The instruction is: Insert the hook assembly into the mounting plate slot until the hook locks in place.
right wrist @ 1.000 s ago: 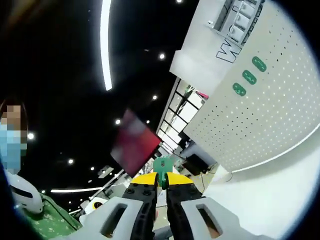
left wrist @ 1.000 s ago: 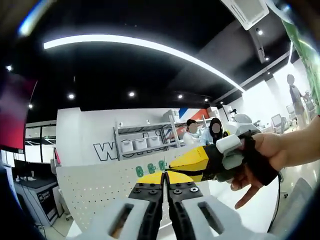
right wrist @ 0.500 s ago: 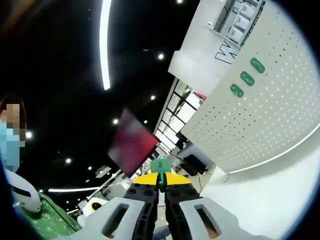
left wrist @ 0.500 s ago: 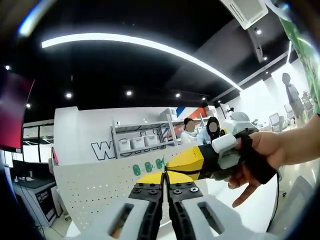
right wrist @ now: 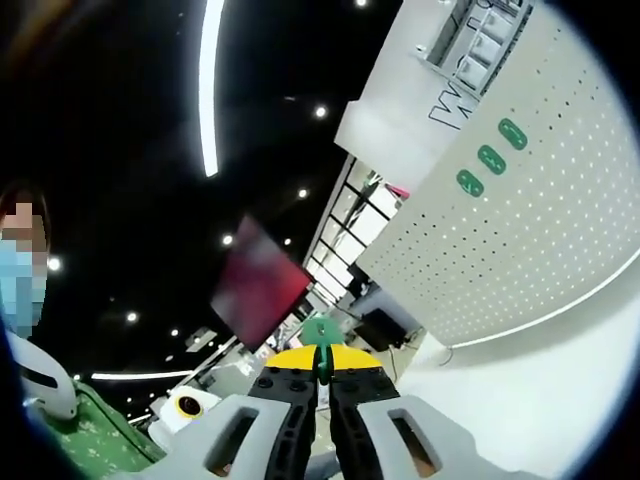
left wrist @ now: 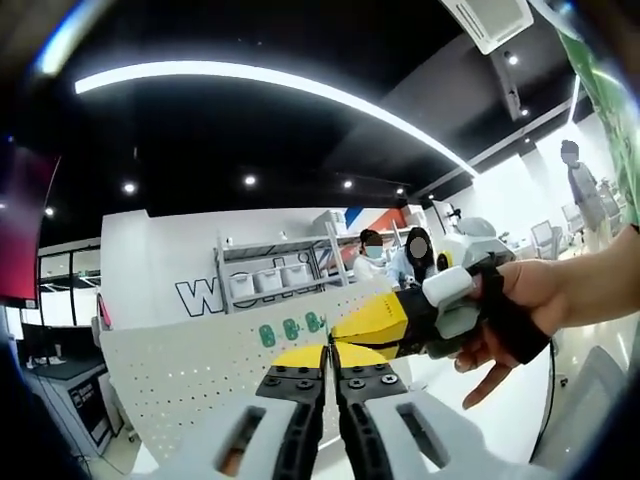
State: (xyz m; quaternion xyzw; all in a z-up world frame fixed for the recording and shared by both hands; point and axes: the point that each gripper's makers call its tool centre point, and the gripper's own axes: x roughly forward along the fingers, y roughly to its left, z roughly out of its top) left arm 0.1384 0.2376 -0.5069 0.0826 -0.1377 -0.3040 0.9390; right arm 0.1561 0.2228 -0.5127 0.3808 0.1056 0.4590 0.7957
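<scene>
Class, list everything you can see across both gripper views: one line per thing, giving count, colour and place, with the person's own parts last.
Perforated board: one, white, standing upright; across the right of the right gripper view.
Hooks on board: three, green, in a row near the board's upper edge.
Held hook: one, green, pinched at the right tongs' tips.
Shelving rack: one, grey, with white bins, behind the board.
Ceiling light strip: one, white, curved overhead.
Bystanders: two, seated beyond the rack.
Left tongs: yellow-tipped, closed, bottom of the left gripper view.
Right tongs: yellow-tipped, closed on the held hook.
Hand: one, gripping the right tongs' handle.
</scene>
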